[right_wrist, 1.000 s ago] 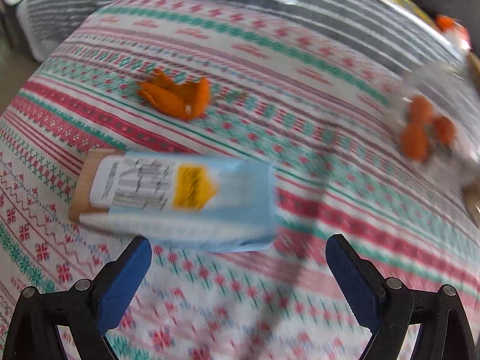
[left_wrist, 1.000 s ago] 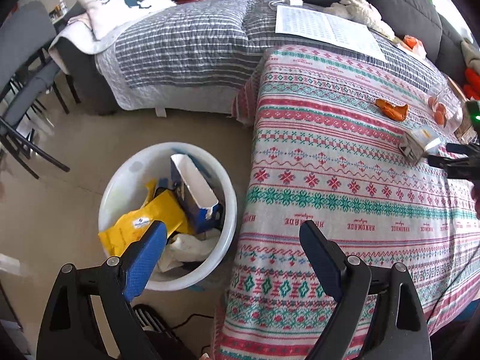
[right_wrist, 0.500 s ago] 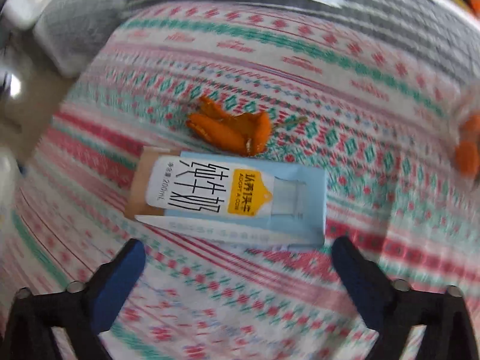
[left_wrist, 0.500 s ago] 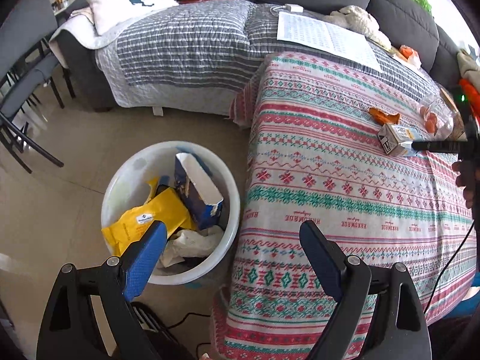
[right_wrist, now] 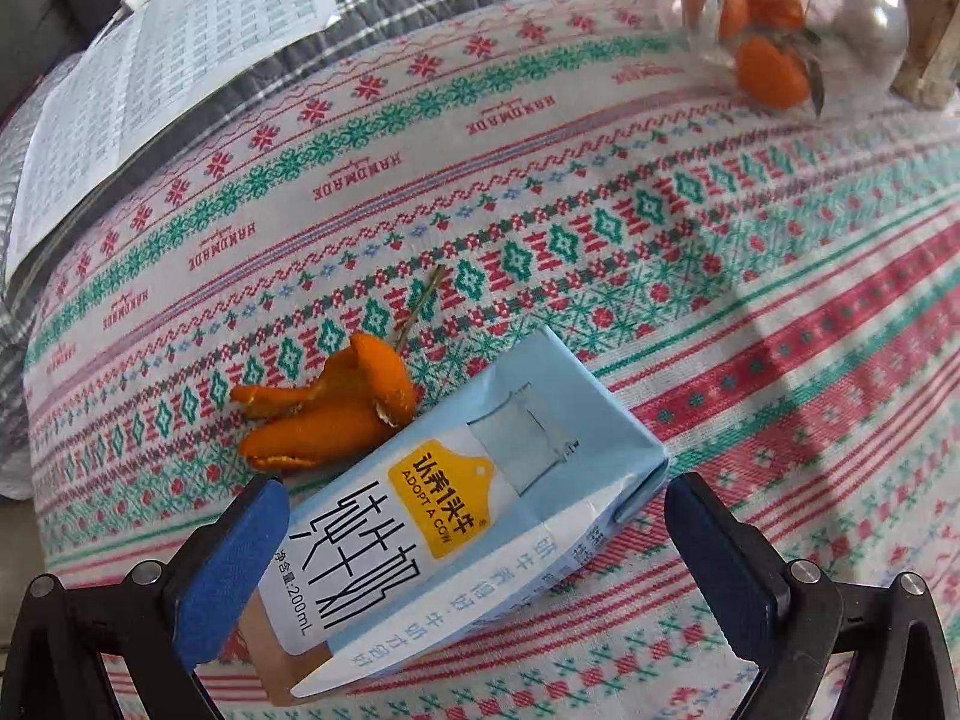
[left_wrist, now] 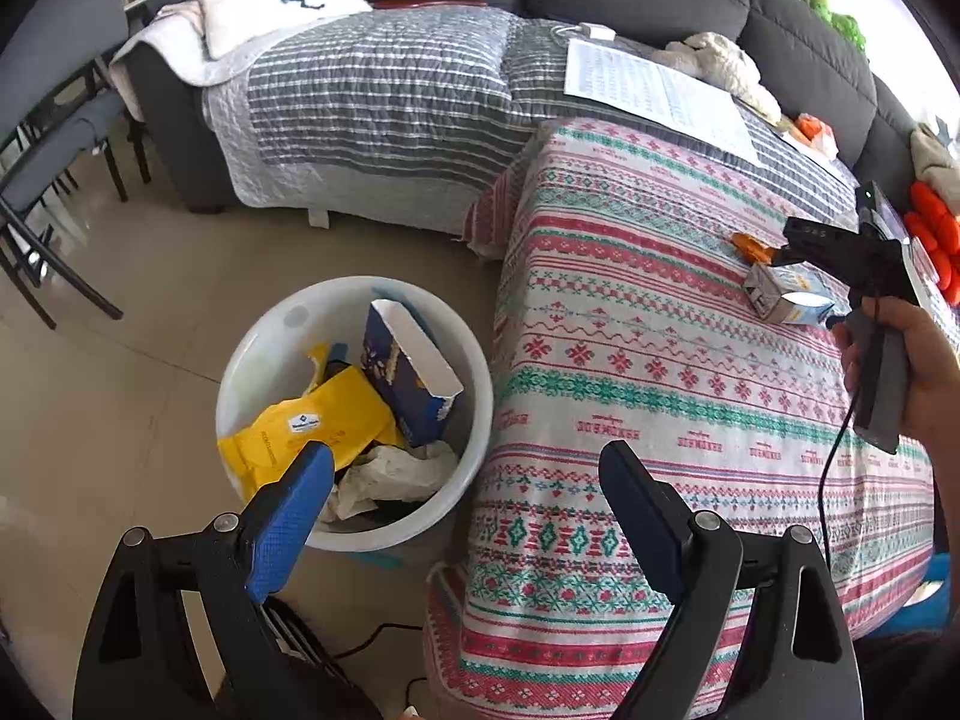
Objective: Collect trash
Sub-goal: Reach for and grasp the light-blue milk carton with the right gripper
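A light-blue milk carton (right_wrist: 462, 510) lies on its side on the patterned tablecloth (right_wrist: 720, 276), between the spread jaws of my open right gripper (right_wrist: 474, 546). The jaws do not touch it. An orange peel (right_wrist: 327, 411) lies just behind the carton. In the left wrist view the carton (left_wrist: 786, 297) and the peel (left_wrist: 750, 245) show at the table's right, with the right gripper (left_wrist: 807, 276) over them. My left gripper (left_wrist: 465, 516) is open and empty, held above the white trash bin (left_wrist: 288, 330) and the table's near edge. The bin holds a yellow bag, a blue box and crumpled paper.
A clear bag of tangerines (right_wrist: 768, 54) lies at the table's far right. A printed sheet (left_wrist: 654, 90) lies on the grey striped sofa cover (left_wrist: 384, 90). A grey chair (left_wrist: 48, 120) stands at the left. A cable (left_wrist: 831, 480) hangs from the right gripper.
My right gripper moved forward and turned, so the carton now lies between its jaws. The left gripper stayed over the bin with a slight shift of view.
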Action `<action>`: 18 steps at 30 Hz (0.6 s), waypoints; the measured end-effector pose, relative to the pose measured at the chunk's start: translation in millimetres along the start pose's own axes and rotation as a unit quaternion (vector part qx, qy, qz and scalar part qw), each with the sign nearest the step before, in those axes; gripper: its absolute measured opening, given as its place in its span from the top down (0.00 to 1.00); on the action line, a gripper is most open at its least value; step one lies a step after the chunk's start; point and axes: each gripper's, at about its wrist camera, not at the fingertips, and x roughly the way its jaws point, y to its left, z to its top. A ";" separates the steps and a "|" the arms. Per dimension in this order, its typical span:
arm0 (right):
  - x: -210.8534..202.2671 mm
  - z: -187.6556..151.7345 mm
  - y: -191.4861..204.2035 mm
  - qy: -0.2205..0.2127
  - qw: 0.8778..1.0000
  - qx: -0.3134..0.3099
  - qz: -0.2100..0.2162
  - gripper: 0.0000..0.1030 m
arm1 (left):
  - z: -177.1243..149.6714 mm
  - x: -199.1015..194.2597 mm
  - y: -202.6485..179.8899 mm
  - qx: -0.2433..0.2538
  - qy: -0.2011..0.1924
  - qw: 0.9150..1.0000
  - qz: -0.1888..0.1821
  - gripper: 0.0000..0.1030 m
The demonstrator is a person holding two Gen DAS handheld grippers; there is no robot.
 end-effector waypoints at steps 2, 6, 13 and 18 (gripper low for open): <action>-4.9 -3.1 5.0 0.004 0.999 -0.037 -0.008 0.01 | -0.2 -2.1 -4.5 0.006 -0.004 1.000 -0.001 0.11; -7.8 3.4 6.0 0.043 0.999 -0.024 -0.002 0.01 | -1.4 -2.1 -12.9 0.001 -0.001 1.000 -0.017 0.11; 1.1 1.1 16.6 0.009 1.000 -0.015 -0.026 0.00 | -0.3 -10.4 -11.6 0.009 -0.012 1.000 -0.019 0.11; 1.6 3.7 19.9 0.030 0.999 -0.041 -0.007 0.00 | 2.2 -7.6 6.4 -0.020 -0.005 1.000 -0.018 0.11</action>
